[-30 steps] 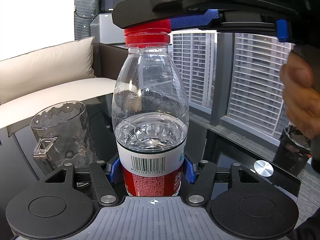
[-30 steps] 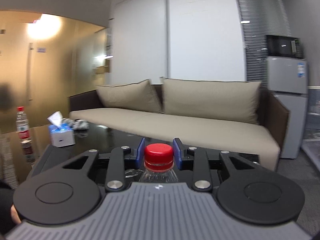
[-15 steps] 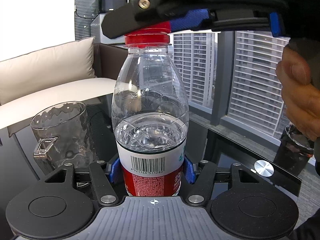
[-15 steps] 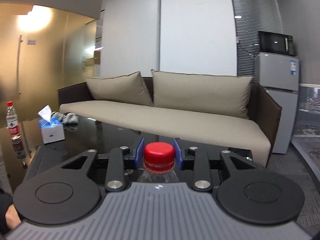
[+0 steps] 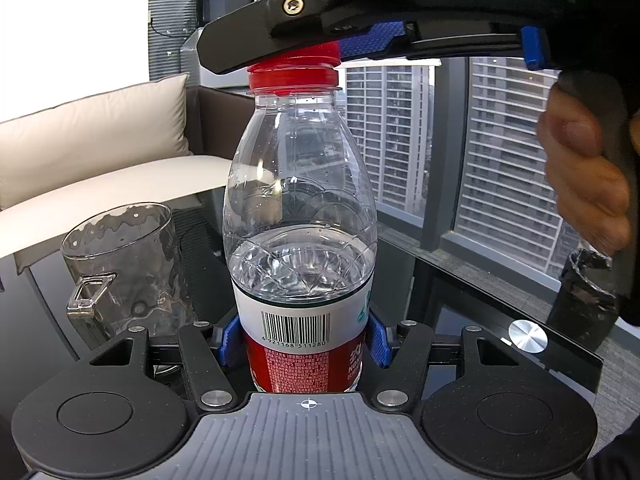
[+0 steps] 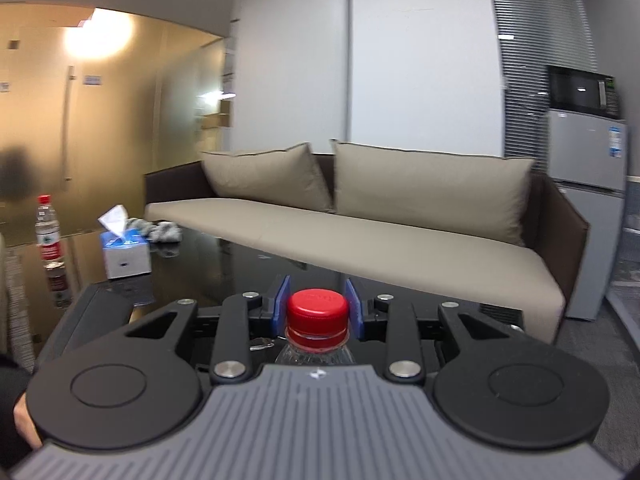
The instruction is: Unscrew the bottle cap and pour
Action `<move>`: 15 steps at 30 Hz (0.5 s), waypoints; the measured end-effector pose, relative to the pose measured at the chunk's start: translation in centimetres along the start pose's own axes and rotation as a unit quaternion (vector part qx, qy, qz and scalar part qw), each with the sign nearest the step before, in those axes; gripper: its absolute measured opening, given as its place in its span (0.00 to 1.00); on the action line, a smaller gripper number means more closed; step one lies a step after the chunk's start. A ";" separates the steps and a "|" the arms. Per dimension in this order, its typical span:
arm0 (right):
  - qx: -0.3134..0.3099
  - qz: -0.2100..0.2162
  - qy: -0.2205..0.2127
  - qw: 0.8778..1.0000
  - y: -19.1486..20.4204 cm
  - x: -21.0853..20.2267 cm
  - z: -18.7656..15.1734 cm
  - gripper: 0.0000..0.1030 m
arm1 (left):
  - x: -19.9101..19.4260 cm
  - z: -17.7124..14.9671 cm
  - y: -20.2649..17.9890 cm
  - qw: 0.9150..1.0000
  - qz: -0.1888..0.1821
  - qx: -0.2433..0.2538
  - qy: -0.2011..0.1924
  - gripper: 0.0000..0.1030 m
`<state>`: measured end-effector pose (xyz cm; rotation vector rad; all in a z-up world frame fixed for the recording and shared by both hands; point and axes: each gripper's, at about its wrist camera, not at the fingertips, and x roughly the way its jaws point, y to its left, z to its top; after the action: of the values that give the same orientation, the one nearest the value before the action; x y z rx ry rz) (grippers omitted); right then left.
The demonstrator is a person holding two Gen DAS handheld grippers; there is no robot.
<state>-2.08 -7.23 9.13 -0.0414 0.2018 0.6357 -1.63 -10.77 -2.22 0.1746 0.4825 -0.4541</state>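
The left gripper (image 5: 302, 342) is clamped on the labelled body of the upright bottle (image 5: 300, 216). The right gripper (image 6: 316, 311) is closed on its red cap (image 6: 317, 312). An empty glass mug (image 5: 124, 268) stands just left of the left gripper.

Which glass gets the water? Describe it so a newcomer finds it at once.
Start at the dark glossy glass table in front of the beige sofa. On it stands the clear plastic water bottle with the red cap; directly to its left in the left wrist view is the clear, dimpled glass mug. It alone is open-topped and has a small square handle.
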 end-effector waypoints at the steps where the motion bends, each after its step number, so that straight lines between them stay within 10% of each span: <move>1: -0.001 0.007 -0.001 1.000 -0.3 -0.1 0.0 0.31 | 0.0 0.0 0.0 1.000 0.000 0.000 0.000 0.55; 5: 0.021 0.038 -0.004 0.999 -1.7 -0.2 0.0 0.31 | -0.2 -0.1 -0.1 1.000 0.001 0.003 -0.002 0.54; 15: 0.017 -0.112 0.005 0.994 2.7 -0.5 0.5 0.35 | -0.4 -0.1 -0.8 1.000 0.002 0.003 0.000 0.55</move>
<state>-4.02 -5.32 9.81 -0.0346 0.2145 0.4090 -2.38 -11.27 -2.12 0.1808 0.4814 -0.4510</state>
